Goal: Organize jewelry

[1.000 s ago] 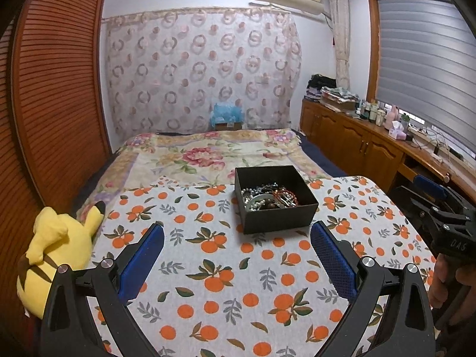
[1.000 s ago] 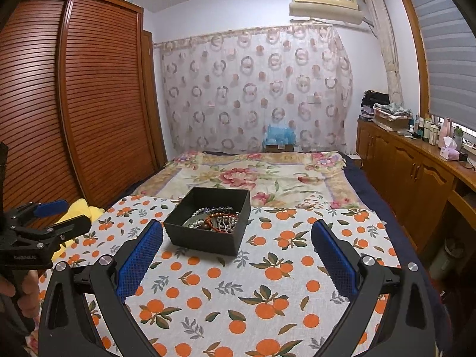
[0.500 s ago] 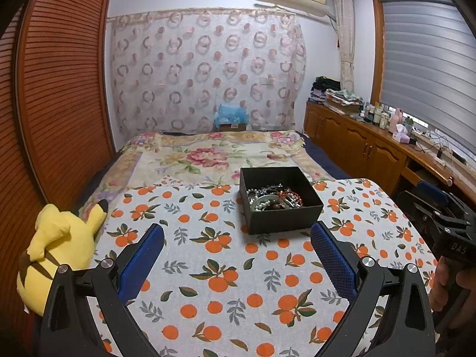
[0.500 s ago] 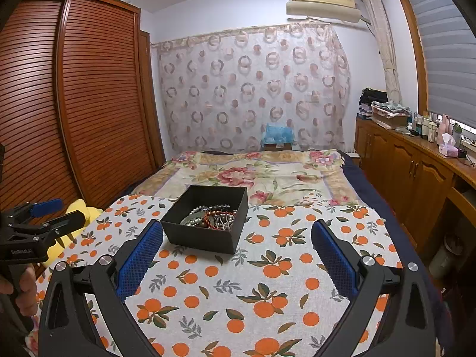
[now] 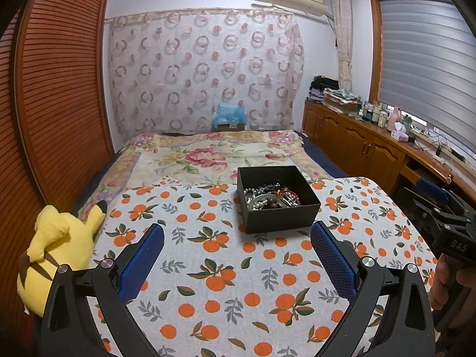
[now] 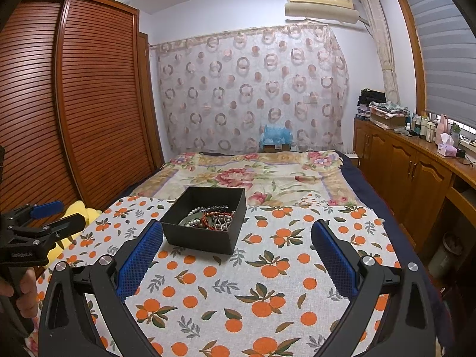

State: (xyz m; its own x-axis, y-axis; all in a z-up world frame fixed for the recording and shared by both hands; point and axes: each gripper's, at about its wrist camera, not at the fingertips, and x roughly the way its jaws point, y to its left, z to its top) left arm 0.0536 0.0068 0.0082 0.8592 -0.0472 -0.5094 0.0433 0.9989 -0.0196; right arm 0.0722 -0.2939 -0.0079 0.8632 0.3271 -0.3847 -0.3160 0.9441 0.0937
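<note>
Bedroom scene: a woven cloth (image 5: 238, 267) printed with oranges covers the near surface, ahead of a floral bedspread (image 5: 208, 154). At frame centre sits a square, matte black box (image 5: 278, 217) holding tangled bead jewelry (image 5: 270, 197), individual pieces indistinct. The left gripper (image 5: 238, 255) and right gripper (image 6: 238, 253), with ribbed blue pads, gape wide and empty; a yellow plush (image 5: 59, 247) lies at lower left, partly cut off.

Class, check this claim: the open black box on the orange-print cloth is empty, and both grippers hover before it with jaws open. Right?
Not quite. The black box is not empty: the left wrist view shows tangled jewelry inside. The rest stands: orange-print cloth, left gripper and right gripper with jaws open.
</note>
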